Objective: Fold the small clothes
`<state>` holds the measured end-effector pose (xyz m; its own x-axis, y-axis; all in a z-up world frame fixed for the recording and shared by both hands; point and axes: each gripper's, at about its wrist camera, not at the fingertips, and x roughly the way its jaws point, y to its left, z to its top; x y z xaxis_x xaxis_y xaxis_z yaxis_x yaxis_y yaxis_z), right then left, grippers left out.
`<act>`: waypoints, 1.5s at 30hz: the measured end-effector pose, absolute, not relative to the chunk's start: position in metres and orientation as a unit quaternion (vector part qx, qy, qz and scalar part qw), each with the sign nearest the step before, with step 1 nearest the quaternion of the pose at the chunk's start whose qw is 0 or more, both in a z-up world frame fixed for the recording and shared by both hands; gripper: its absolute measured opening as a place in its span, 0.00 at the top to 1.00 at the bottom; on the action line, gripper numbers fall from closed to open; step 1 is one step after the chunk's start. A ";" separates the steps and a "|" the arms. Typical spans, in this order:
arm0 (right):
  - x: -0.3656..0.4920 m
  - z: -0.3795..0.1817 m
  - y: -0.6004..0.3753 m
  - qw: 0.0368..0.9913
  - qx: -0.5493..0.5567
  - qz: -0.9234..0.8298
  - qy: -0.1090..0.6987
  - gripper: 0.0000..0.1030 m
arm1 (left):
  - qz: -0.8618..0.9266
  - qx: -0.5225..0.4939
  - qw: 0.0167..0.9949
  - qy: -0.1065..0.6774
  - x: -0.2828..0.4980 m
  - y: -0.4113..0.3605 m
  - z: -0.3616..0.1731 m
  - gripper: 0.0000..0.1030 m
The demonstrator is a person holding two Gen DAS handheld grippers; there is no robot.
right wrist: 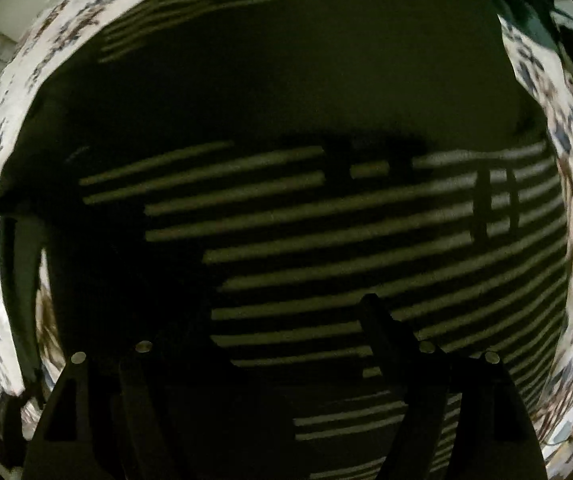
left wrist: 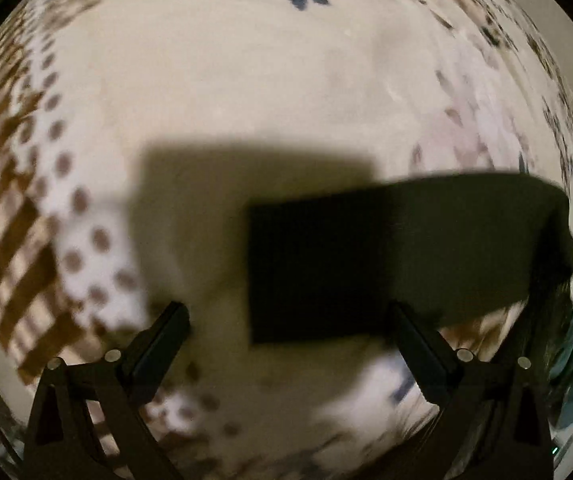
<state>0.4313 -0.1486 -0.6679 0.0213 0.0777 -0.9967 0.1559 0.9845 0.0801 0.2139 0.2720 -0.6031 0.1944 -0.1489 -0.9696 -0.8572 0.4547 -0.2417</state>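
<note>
Dark garment (left wrist: 406, 256) on floral sheet (left wrist: 246, 100) | left gripper (left wrist: 286, 320) fingers apart, empty | right gripper (right wrist: 270, 320) fingers apart

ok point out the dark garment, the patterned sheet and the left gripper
dark garment (left wrist: 366, 264), left wrist view, its flat middle
patterned sheet (left wrist: 246, 92), left wrist view, plain cream part
left gripper (left wrist: 288, 312), left wrist view, between its fingertips

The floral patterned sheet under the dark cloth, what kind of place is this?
Probably a bed in a home, though no walls or furniture show clearly. The cream bedsheet printed with blue and brown flowers covers the whole surface, a dark folded garment lies on it, and striped light falls across the garment like sun through blinds.
</note>
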 end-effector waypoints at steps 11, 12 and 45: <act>0.420 -0.659 -0.190 0.728 0.033 -0.077 0.681 0.24 | 0.337 -0.347 0.712 0.509 0.253 0.283 -0.550 0.94; 0.419 -0.655 -0.196 0.732 0.036 -0.079 0.675 0.24 | 0.336 -0.335 0.723 0.503 0.260 0.285 -0.537 0.94; 0.423 -0.552 -0.596 0.747 0.179 -0.081 0.635 0.24 | -0.119 -0.037 0.816 0.564 0.500 -0.225 -0.462 0.07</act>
